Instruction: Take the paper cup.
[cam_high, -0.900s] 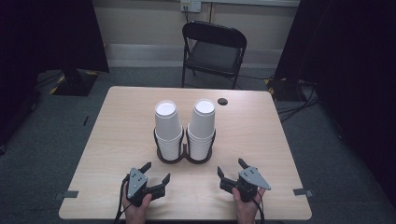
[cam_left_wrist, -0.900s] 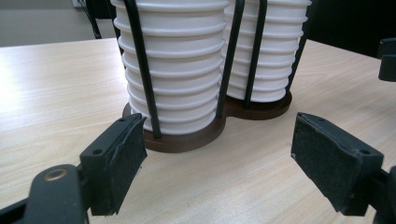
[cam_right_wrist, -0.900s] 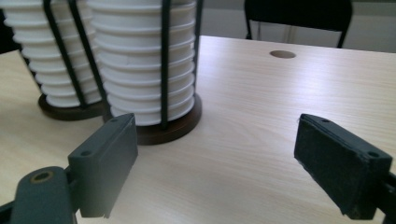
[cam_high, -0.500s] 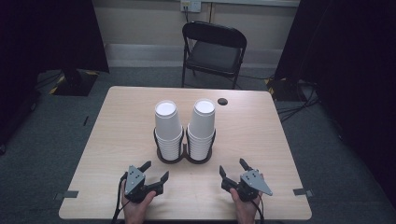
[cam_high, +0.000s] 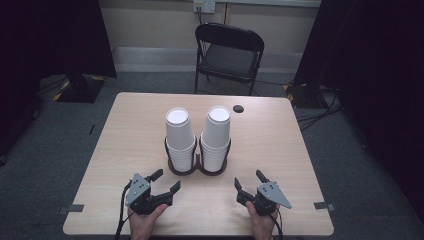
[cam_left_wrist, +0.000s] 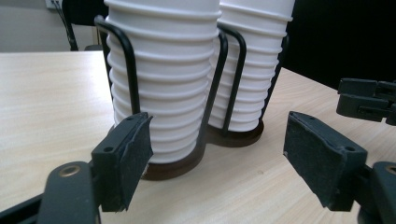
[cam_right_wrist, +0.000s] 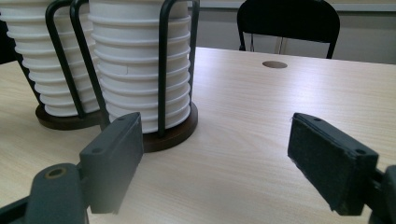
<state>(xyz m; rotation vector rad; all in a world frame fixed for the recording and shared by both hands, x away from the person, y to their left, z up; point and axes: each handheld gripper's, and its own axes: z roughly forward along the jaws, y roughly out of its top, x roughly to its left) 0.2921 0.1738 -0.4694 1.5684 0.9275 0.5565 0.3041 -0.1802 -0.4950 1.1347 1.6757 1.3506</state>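
We see two tall stacks of white ribbed paper cups standing side by side in a black wire double holder (cam_high: 198, 167) with round dark bases, near the middle of the pale wooden table (cam_high: 280, 150). The left stack of cups (cam_high: 180, 134) and the right stack of cups (cam_high: 216, 134) both stand upright — their long axes run vertically, and the flat white cup bottoms face up, so the cups sit upside down. The two stacks lean slightly apart at the top and sit just beside each other at the base.

The left gripper (cam_high: 165, 181) rests at the table's near edge, its jaws wide apart with nothing between them, pointing toward the holder. In the left gripper view we find the left stack (cam_left_wrist: 163, 79) straight ahead, between the two pads and well beyond them. The right gripper (cam_high: 248, 181) lies near the right of the near edge, jaws likewise spread and empty — its view shows the right stack (cam_right_wrist: 140, 65) ahead to the left.

Behind the table stands a black folding chair (cam_high: 227, 55).
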